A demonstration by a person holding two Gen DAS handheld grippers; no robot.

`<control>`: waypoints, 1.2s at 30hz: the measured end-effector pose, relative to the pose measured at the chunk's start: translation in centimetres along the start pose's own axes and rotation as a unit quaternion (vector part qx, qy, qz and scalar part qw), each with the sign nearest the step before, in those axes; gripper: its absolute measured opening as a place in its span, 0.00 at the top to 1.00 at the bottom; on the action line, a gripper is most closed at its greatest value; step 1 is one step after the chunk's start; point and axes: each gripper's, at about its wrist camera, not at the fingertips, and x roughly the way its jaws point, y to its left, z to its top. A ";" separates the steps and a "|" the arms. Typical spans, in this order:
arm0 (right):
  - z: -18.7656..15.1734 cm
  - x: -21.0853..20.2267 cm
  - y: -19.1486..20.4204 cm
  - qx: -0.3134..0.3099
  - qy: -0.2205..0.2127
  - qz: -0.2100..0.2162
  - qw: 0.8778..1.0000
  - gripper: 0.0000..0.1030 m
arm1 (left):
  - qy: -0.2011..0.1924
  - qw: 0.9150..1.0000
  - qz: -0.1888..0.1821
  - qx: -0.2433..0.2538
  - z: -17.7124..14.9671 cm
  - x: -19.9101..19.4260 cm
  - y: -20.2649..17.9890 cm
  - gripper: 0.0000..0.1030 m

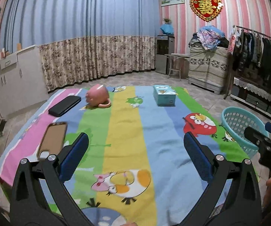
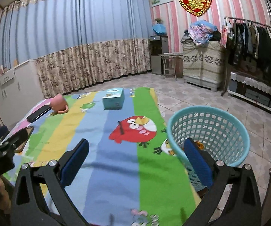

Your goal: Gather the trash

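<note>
Two empty claws hover over a striped cartoon blanket (image 1: 124, 113), a basket off its right edge.

The blanket covers a raised surface, curtains (image 1: 79, 37) behind. The teal mesh basket (image 2: 227, 116) stands on the tiled floor just beside the blanket; something small and orange (image 2: 200, 145) lies inside, too hidden to name. On the blanket sit a pale blue box (image 1: 163, 95), a tipped pink mug (image 1: 97, 95), a black case (image 1: 64, 105) and a phone (image 1: 52, 141) near the left edge. The left gripper (image 1: 135, 151) and the right gripper (image 2: 135, 155) both gape wide, holding nothing.
</note>
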 end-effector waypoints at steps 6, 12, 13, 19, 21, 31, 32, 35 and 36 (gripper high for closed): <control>-0.3 -0.8 1.9 -0.019 -0.012 0.005 1.000 0.04 | -0.011 1.000 0.028 -0.001 -0.8 -0.8 1.2 0.05; -0.3 -0.8 2.1 -0.022 -0.014 0.005 1.000 0.04 | -0.014 1.000 0.028 -0.001 -1.0 -0.8 1.1 0.05; -0.3 -0.8 2.1 -0.022 -0.016 0.005 1.000 0.04 | -0.014 1.000 0.028 0.000 -1.1 -0.7 1.0 0.05; -0.1 -1.1 2.2 -0.021 -0.023 0.004 0.999 0.04 | -0.019 0.999 0.030 0.002 -1.2 -0.7 0.7 0.05; 0.0 -1.2 2.2 -0.022 -0.027 0.004 0.999 0.04 | -0.023 0.999 0.031 0.001 -1.2 -0.8 0.6 0.05; 0.1 -1.4 2.6 -0.038 -0.033 0.010 0.999 0.04 | -0.033 0.999 0.033 0.007 -1.3 -1.3 0.3 0.05; 0.0 -1.3 2.7 -0.039 -0.032 0.010 0.999 0.04 | -0.033 0.999 0.034 0.006 -1.4 -1.2 0.3 0.05; 0.0 -1.3 2.7 -0.036 -0.033 0.011 0.999 0.04 | -0.030 0.999 0.033 0.009 -1.4 -1.2 0.2 0.05; 0.0 -1.3 2.7 -0.036 -0.033 0.011 0.999 0.04 | -0.030 0.999 0.033 0.009 -1.4 -1.3 0.2 0.05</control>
